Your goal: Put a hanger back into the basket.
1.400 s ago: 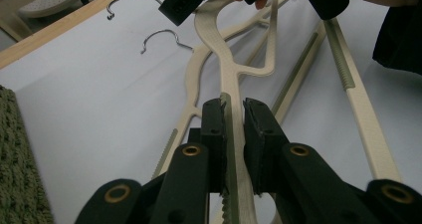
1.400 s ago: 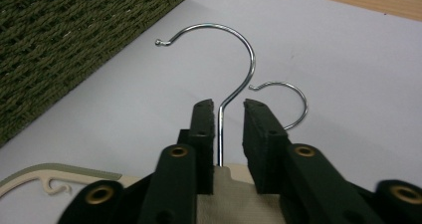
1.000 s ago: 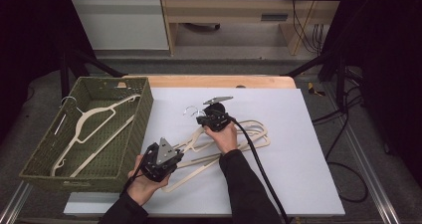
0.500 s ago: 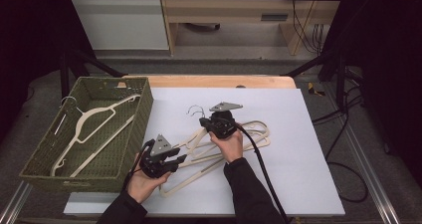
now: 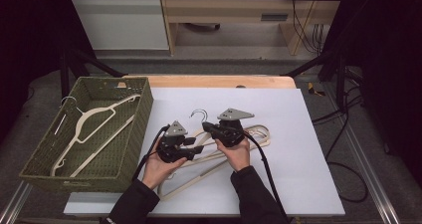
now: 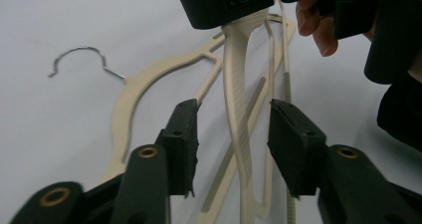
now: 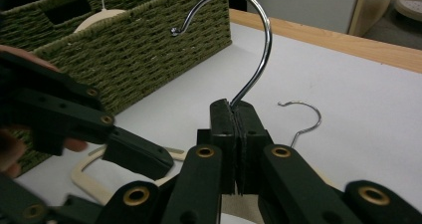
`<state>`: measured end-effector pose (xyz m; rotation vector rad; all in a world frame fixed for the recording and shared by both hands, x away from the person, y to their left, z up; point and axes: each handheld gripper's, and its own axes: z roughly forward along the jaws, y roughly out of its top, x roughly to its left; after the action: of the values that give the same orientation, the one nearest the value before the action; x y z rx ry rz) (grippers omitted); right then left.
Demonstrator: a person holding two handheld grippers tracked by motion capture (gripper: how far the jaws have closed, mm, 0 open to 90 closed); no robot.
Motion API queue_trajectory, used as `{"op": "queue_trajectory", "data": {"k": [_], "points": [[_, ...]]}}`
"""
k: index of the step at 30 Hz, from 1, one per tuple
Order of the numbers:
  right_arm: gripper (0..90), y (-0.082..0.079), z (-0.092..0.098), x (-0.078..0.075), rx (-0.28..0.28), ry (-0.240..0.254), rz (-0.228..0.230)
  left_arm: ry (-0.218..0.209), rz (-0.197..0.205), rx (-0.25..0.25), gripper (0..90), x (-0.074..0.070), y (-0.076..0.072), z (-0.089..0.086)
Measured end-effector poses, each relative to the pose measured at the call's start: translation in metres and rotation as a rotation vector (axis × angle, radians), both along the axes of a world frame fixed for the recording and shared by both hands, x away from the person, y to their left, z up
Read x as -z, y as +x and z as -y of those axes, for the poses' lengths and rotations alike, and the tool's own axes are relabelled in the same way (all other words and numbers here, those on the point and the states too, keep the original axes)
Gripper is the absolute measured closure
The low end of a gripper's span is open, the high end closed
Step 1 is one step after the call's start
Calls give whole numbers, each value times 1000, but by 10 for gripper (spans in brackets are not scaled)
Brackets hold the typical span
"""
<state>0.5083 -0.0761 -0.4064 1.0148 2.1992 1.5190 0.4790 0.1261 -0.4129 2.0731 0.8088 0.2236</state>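
No text, label, brand, number or sign can be read in any of the views. The surfaces that show carry no lettering clear enough to make out.

In the right gripper view the clamped hanger's body lies hidden beneath the jaws; in the left gripper view the right gripper is cut off at the top edge.

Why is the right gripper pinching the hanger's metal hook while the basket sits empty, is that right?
Not quite: the green basket isn't empty. The high view shows a cream hanger lying in it. The right gripper is indeed shut on the metal hook.
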Motion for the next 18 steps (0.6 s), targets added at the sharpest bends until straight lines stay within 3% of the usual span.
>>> {"op": "queue_trajectory", "data": {"k": [7,11,18], "points": [[892,-7,5,-2,-31,1,16,-8,-41,28,794,4,1,5],[875,-10,6,-5,-31,-1,15,-16,-42,21,810,2,-1,5],[705,-26,17,-18,-66,-2,23,-54,-3,49,857,-7,-14,6]]}}
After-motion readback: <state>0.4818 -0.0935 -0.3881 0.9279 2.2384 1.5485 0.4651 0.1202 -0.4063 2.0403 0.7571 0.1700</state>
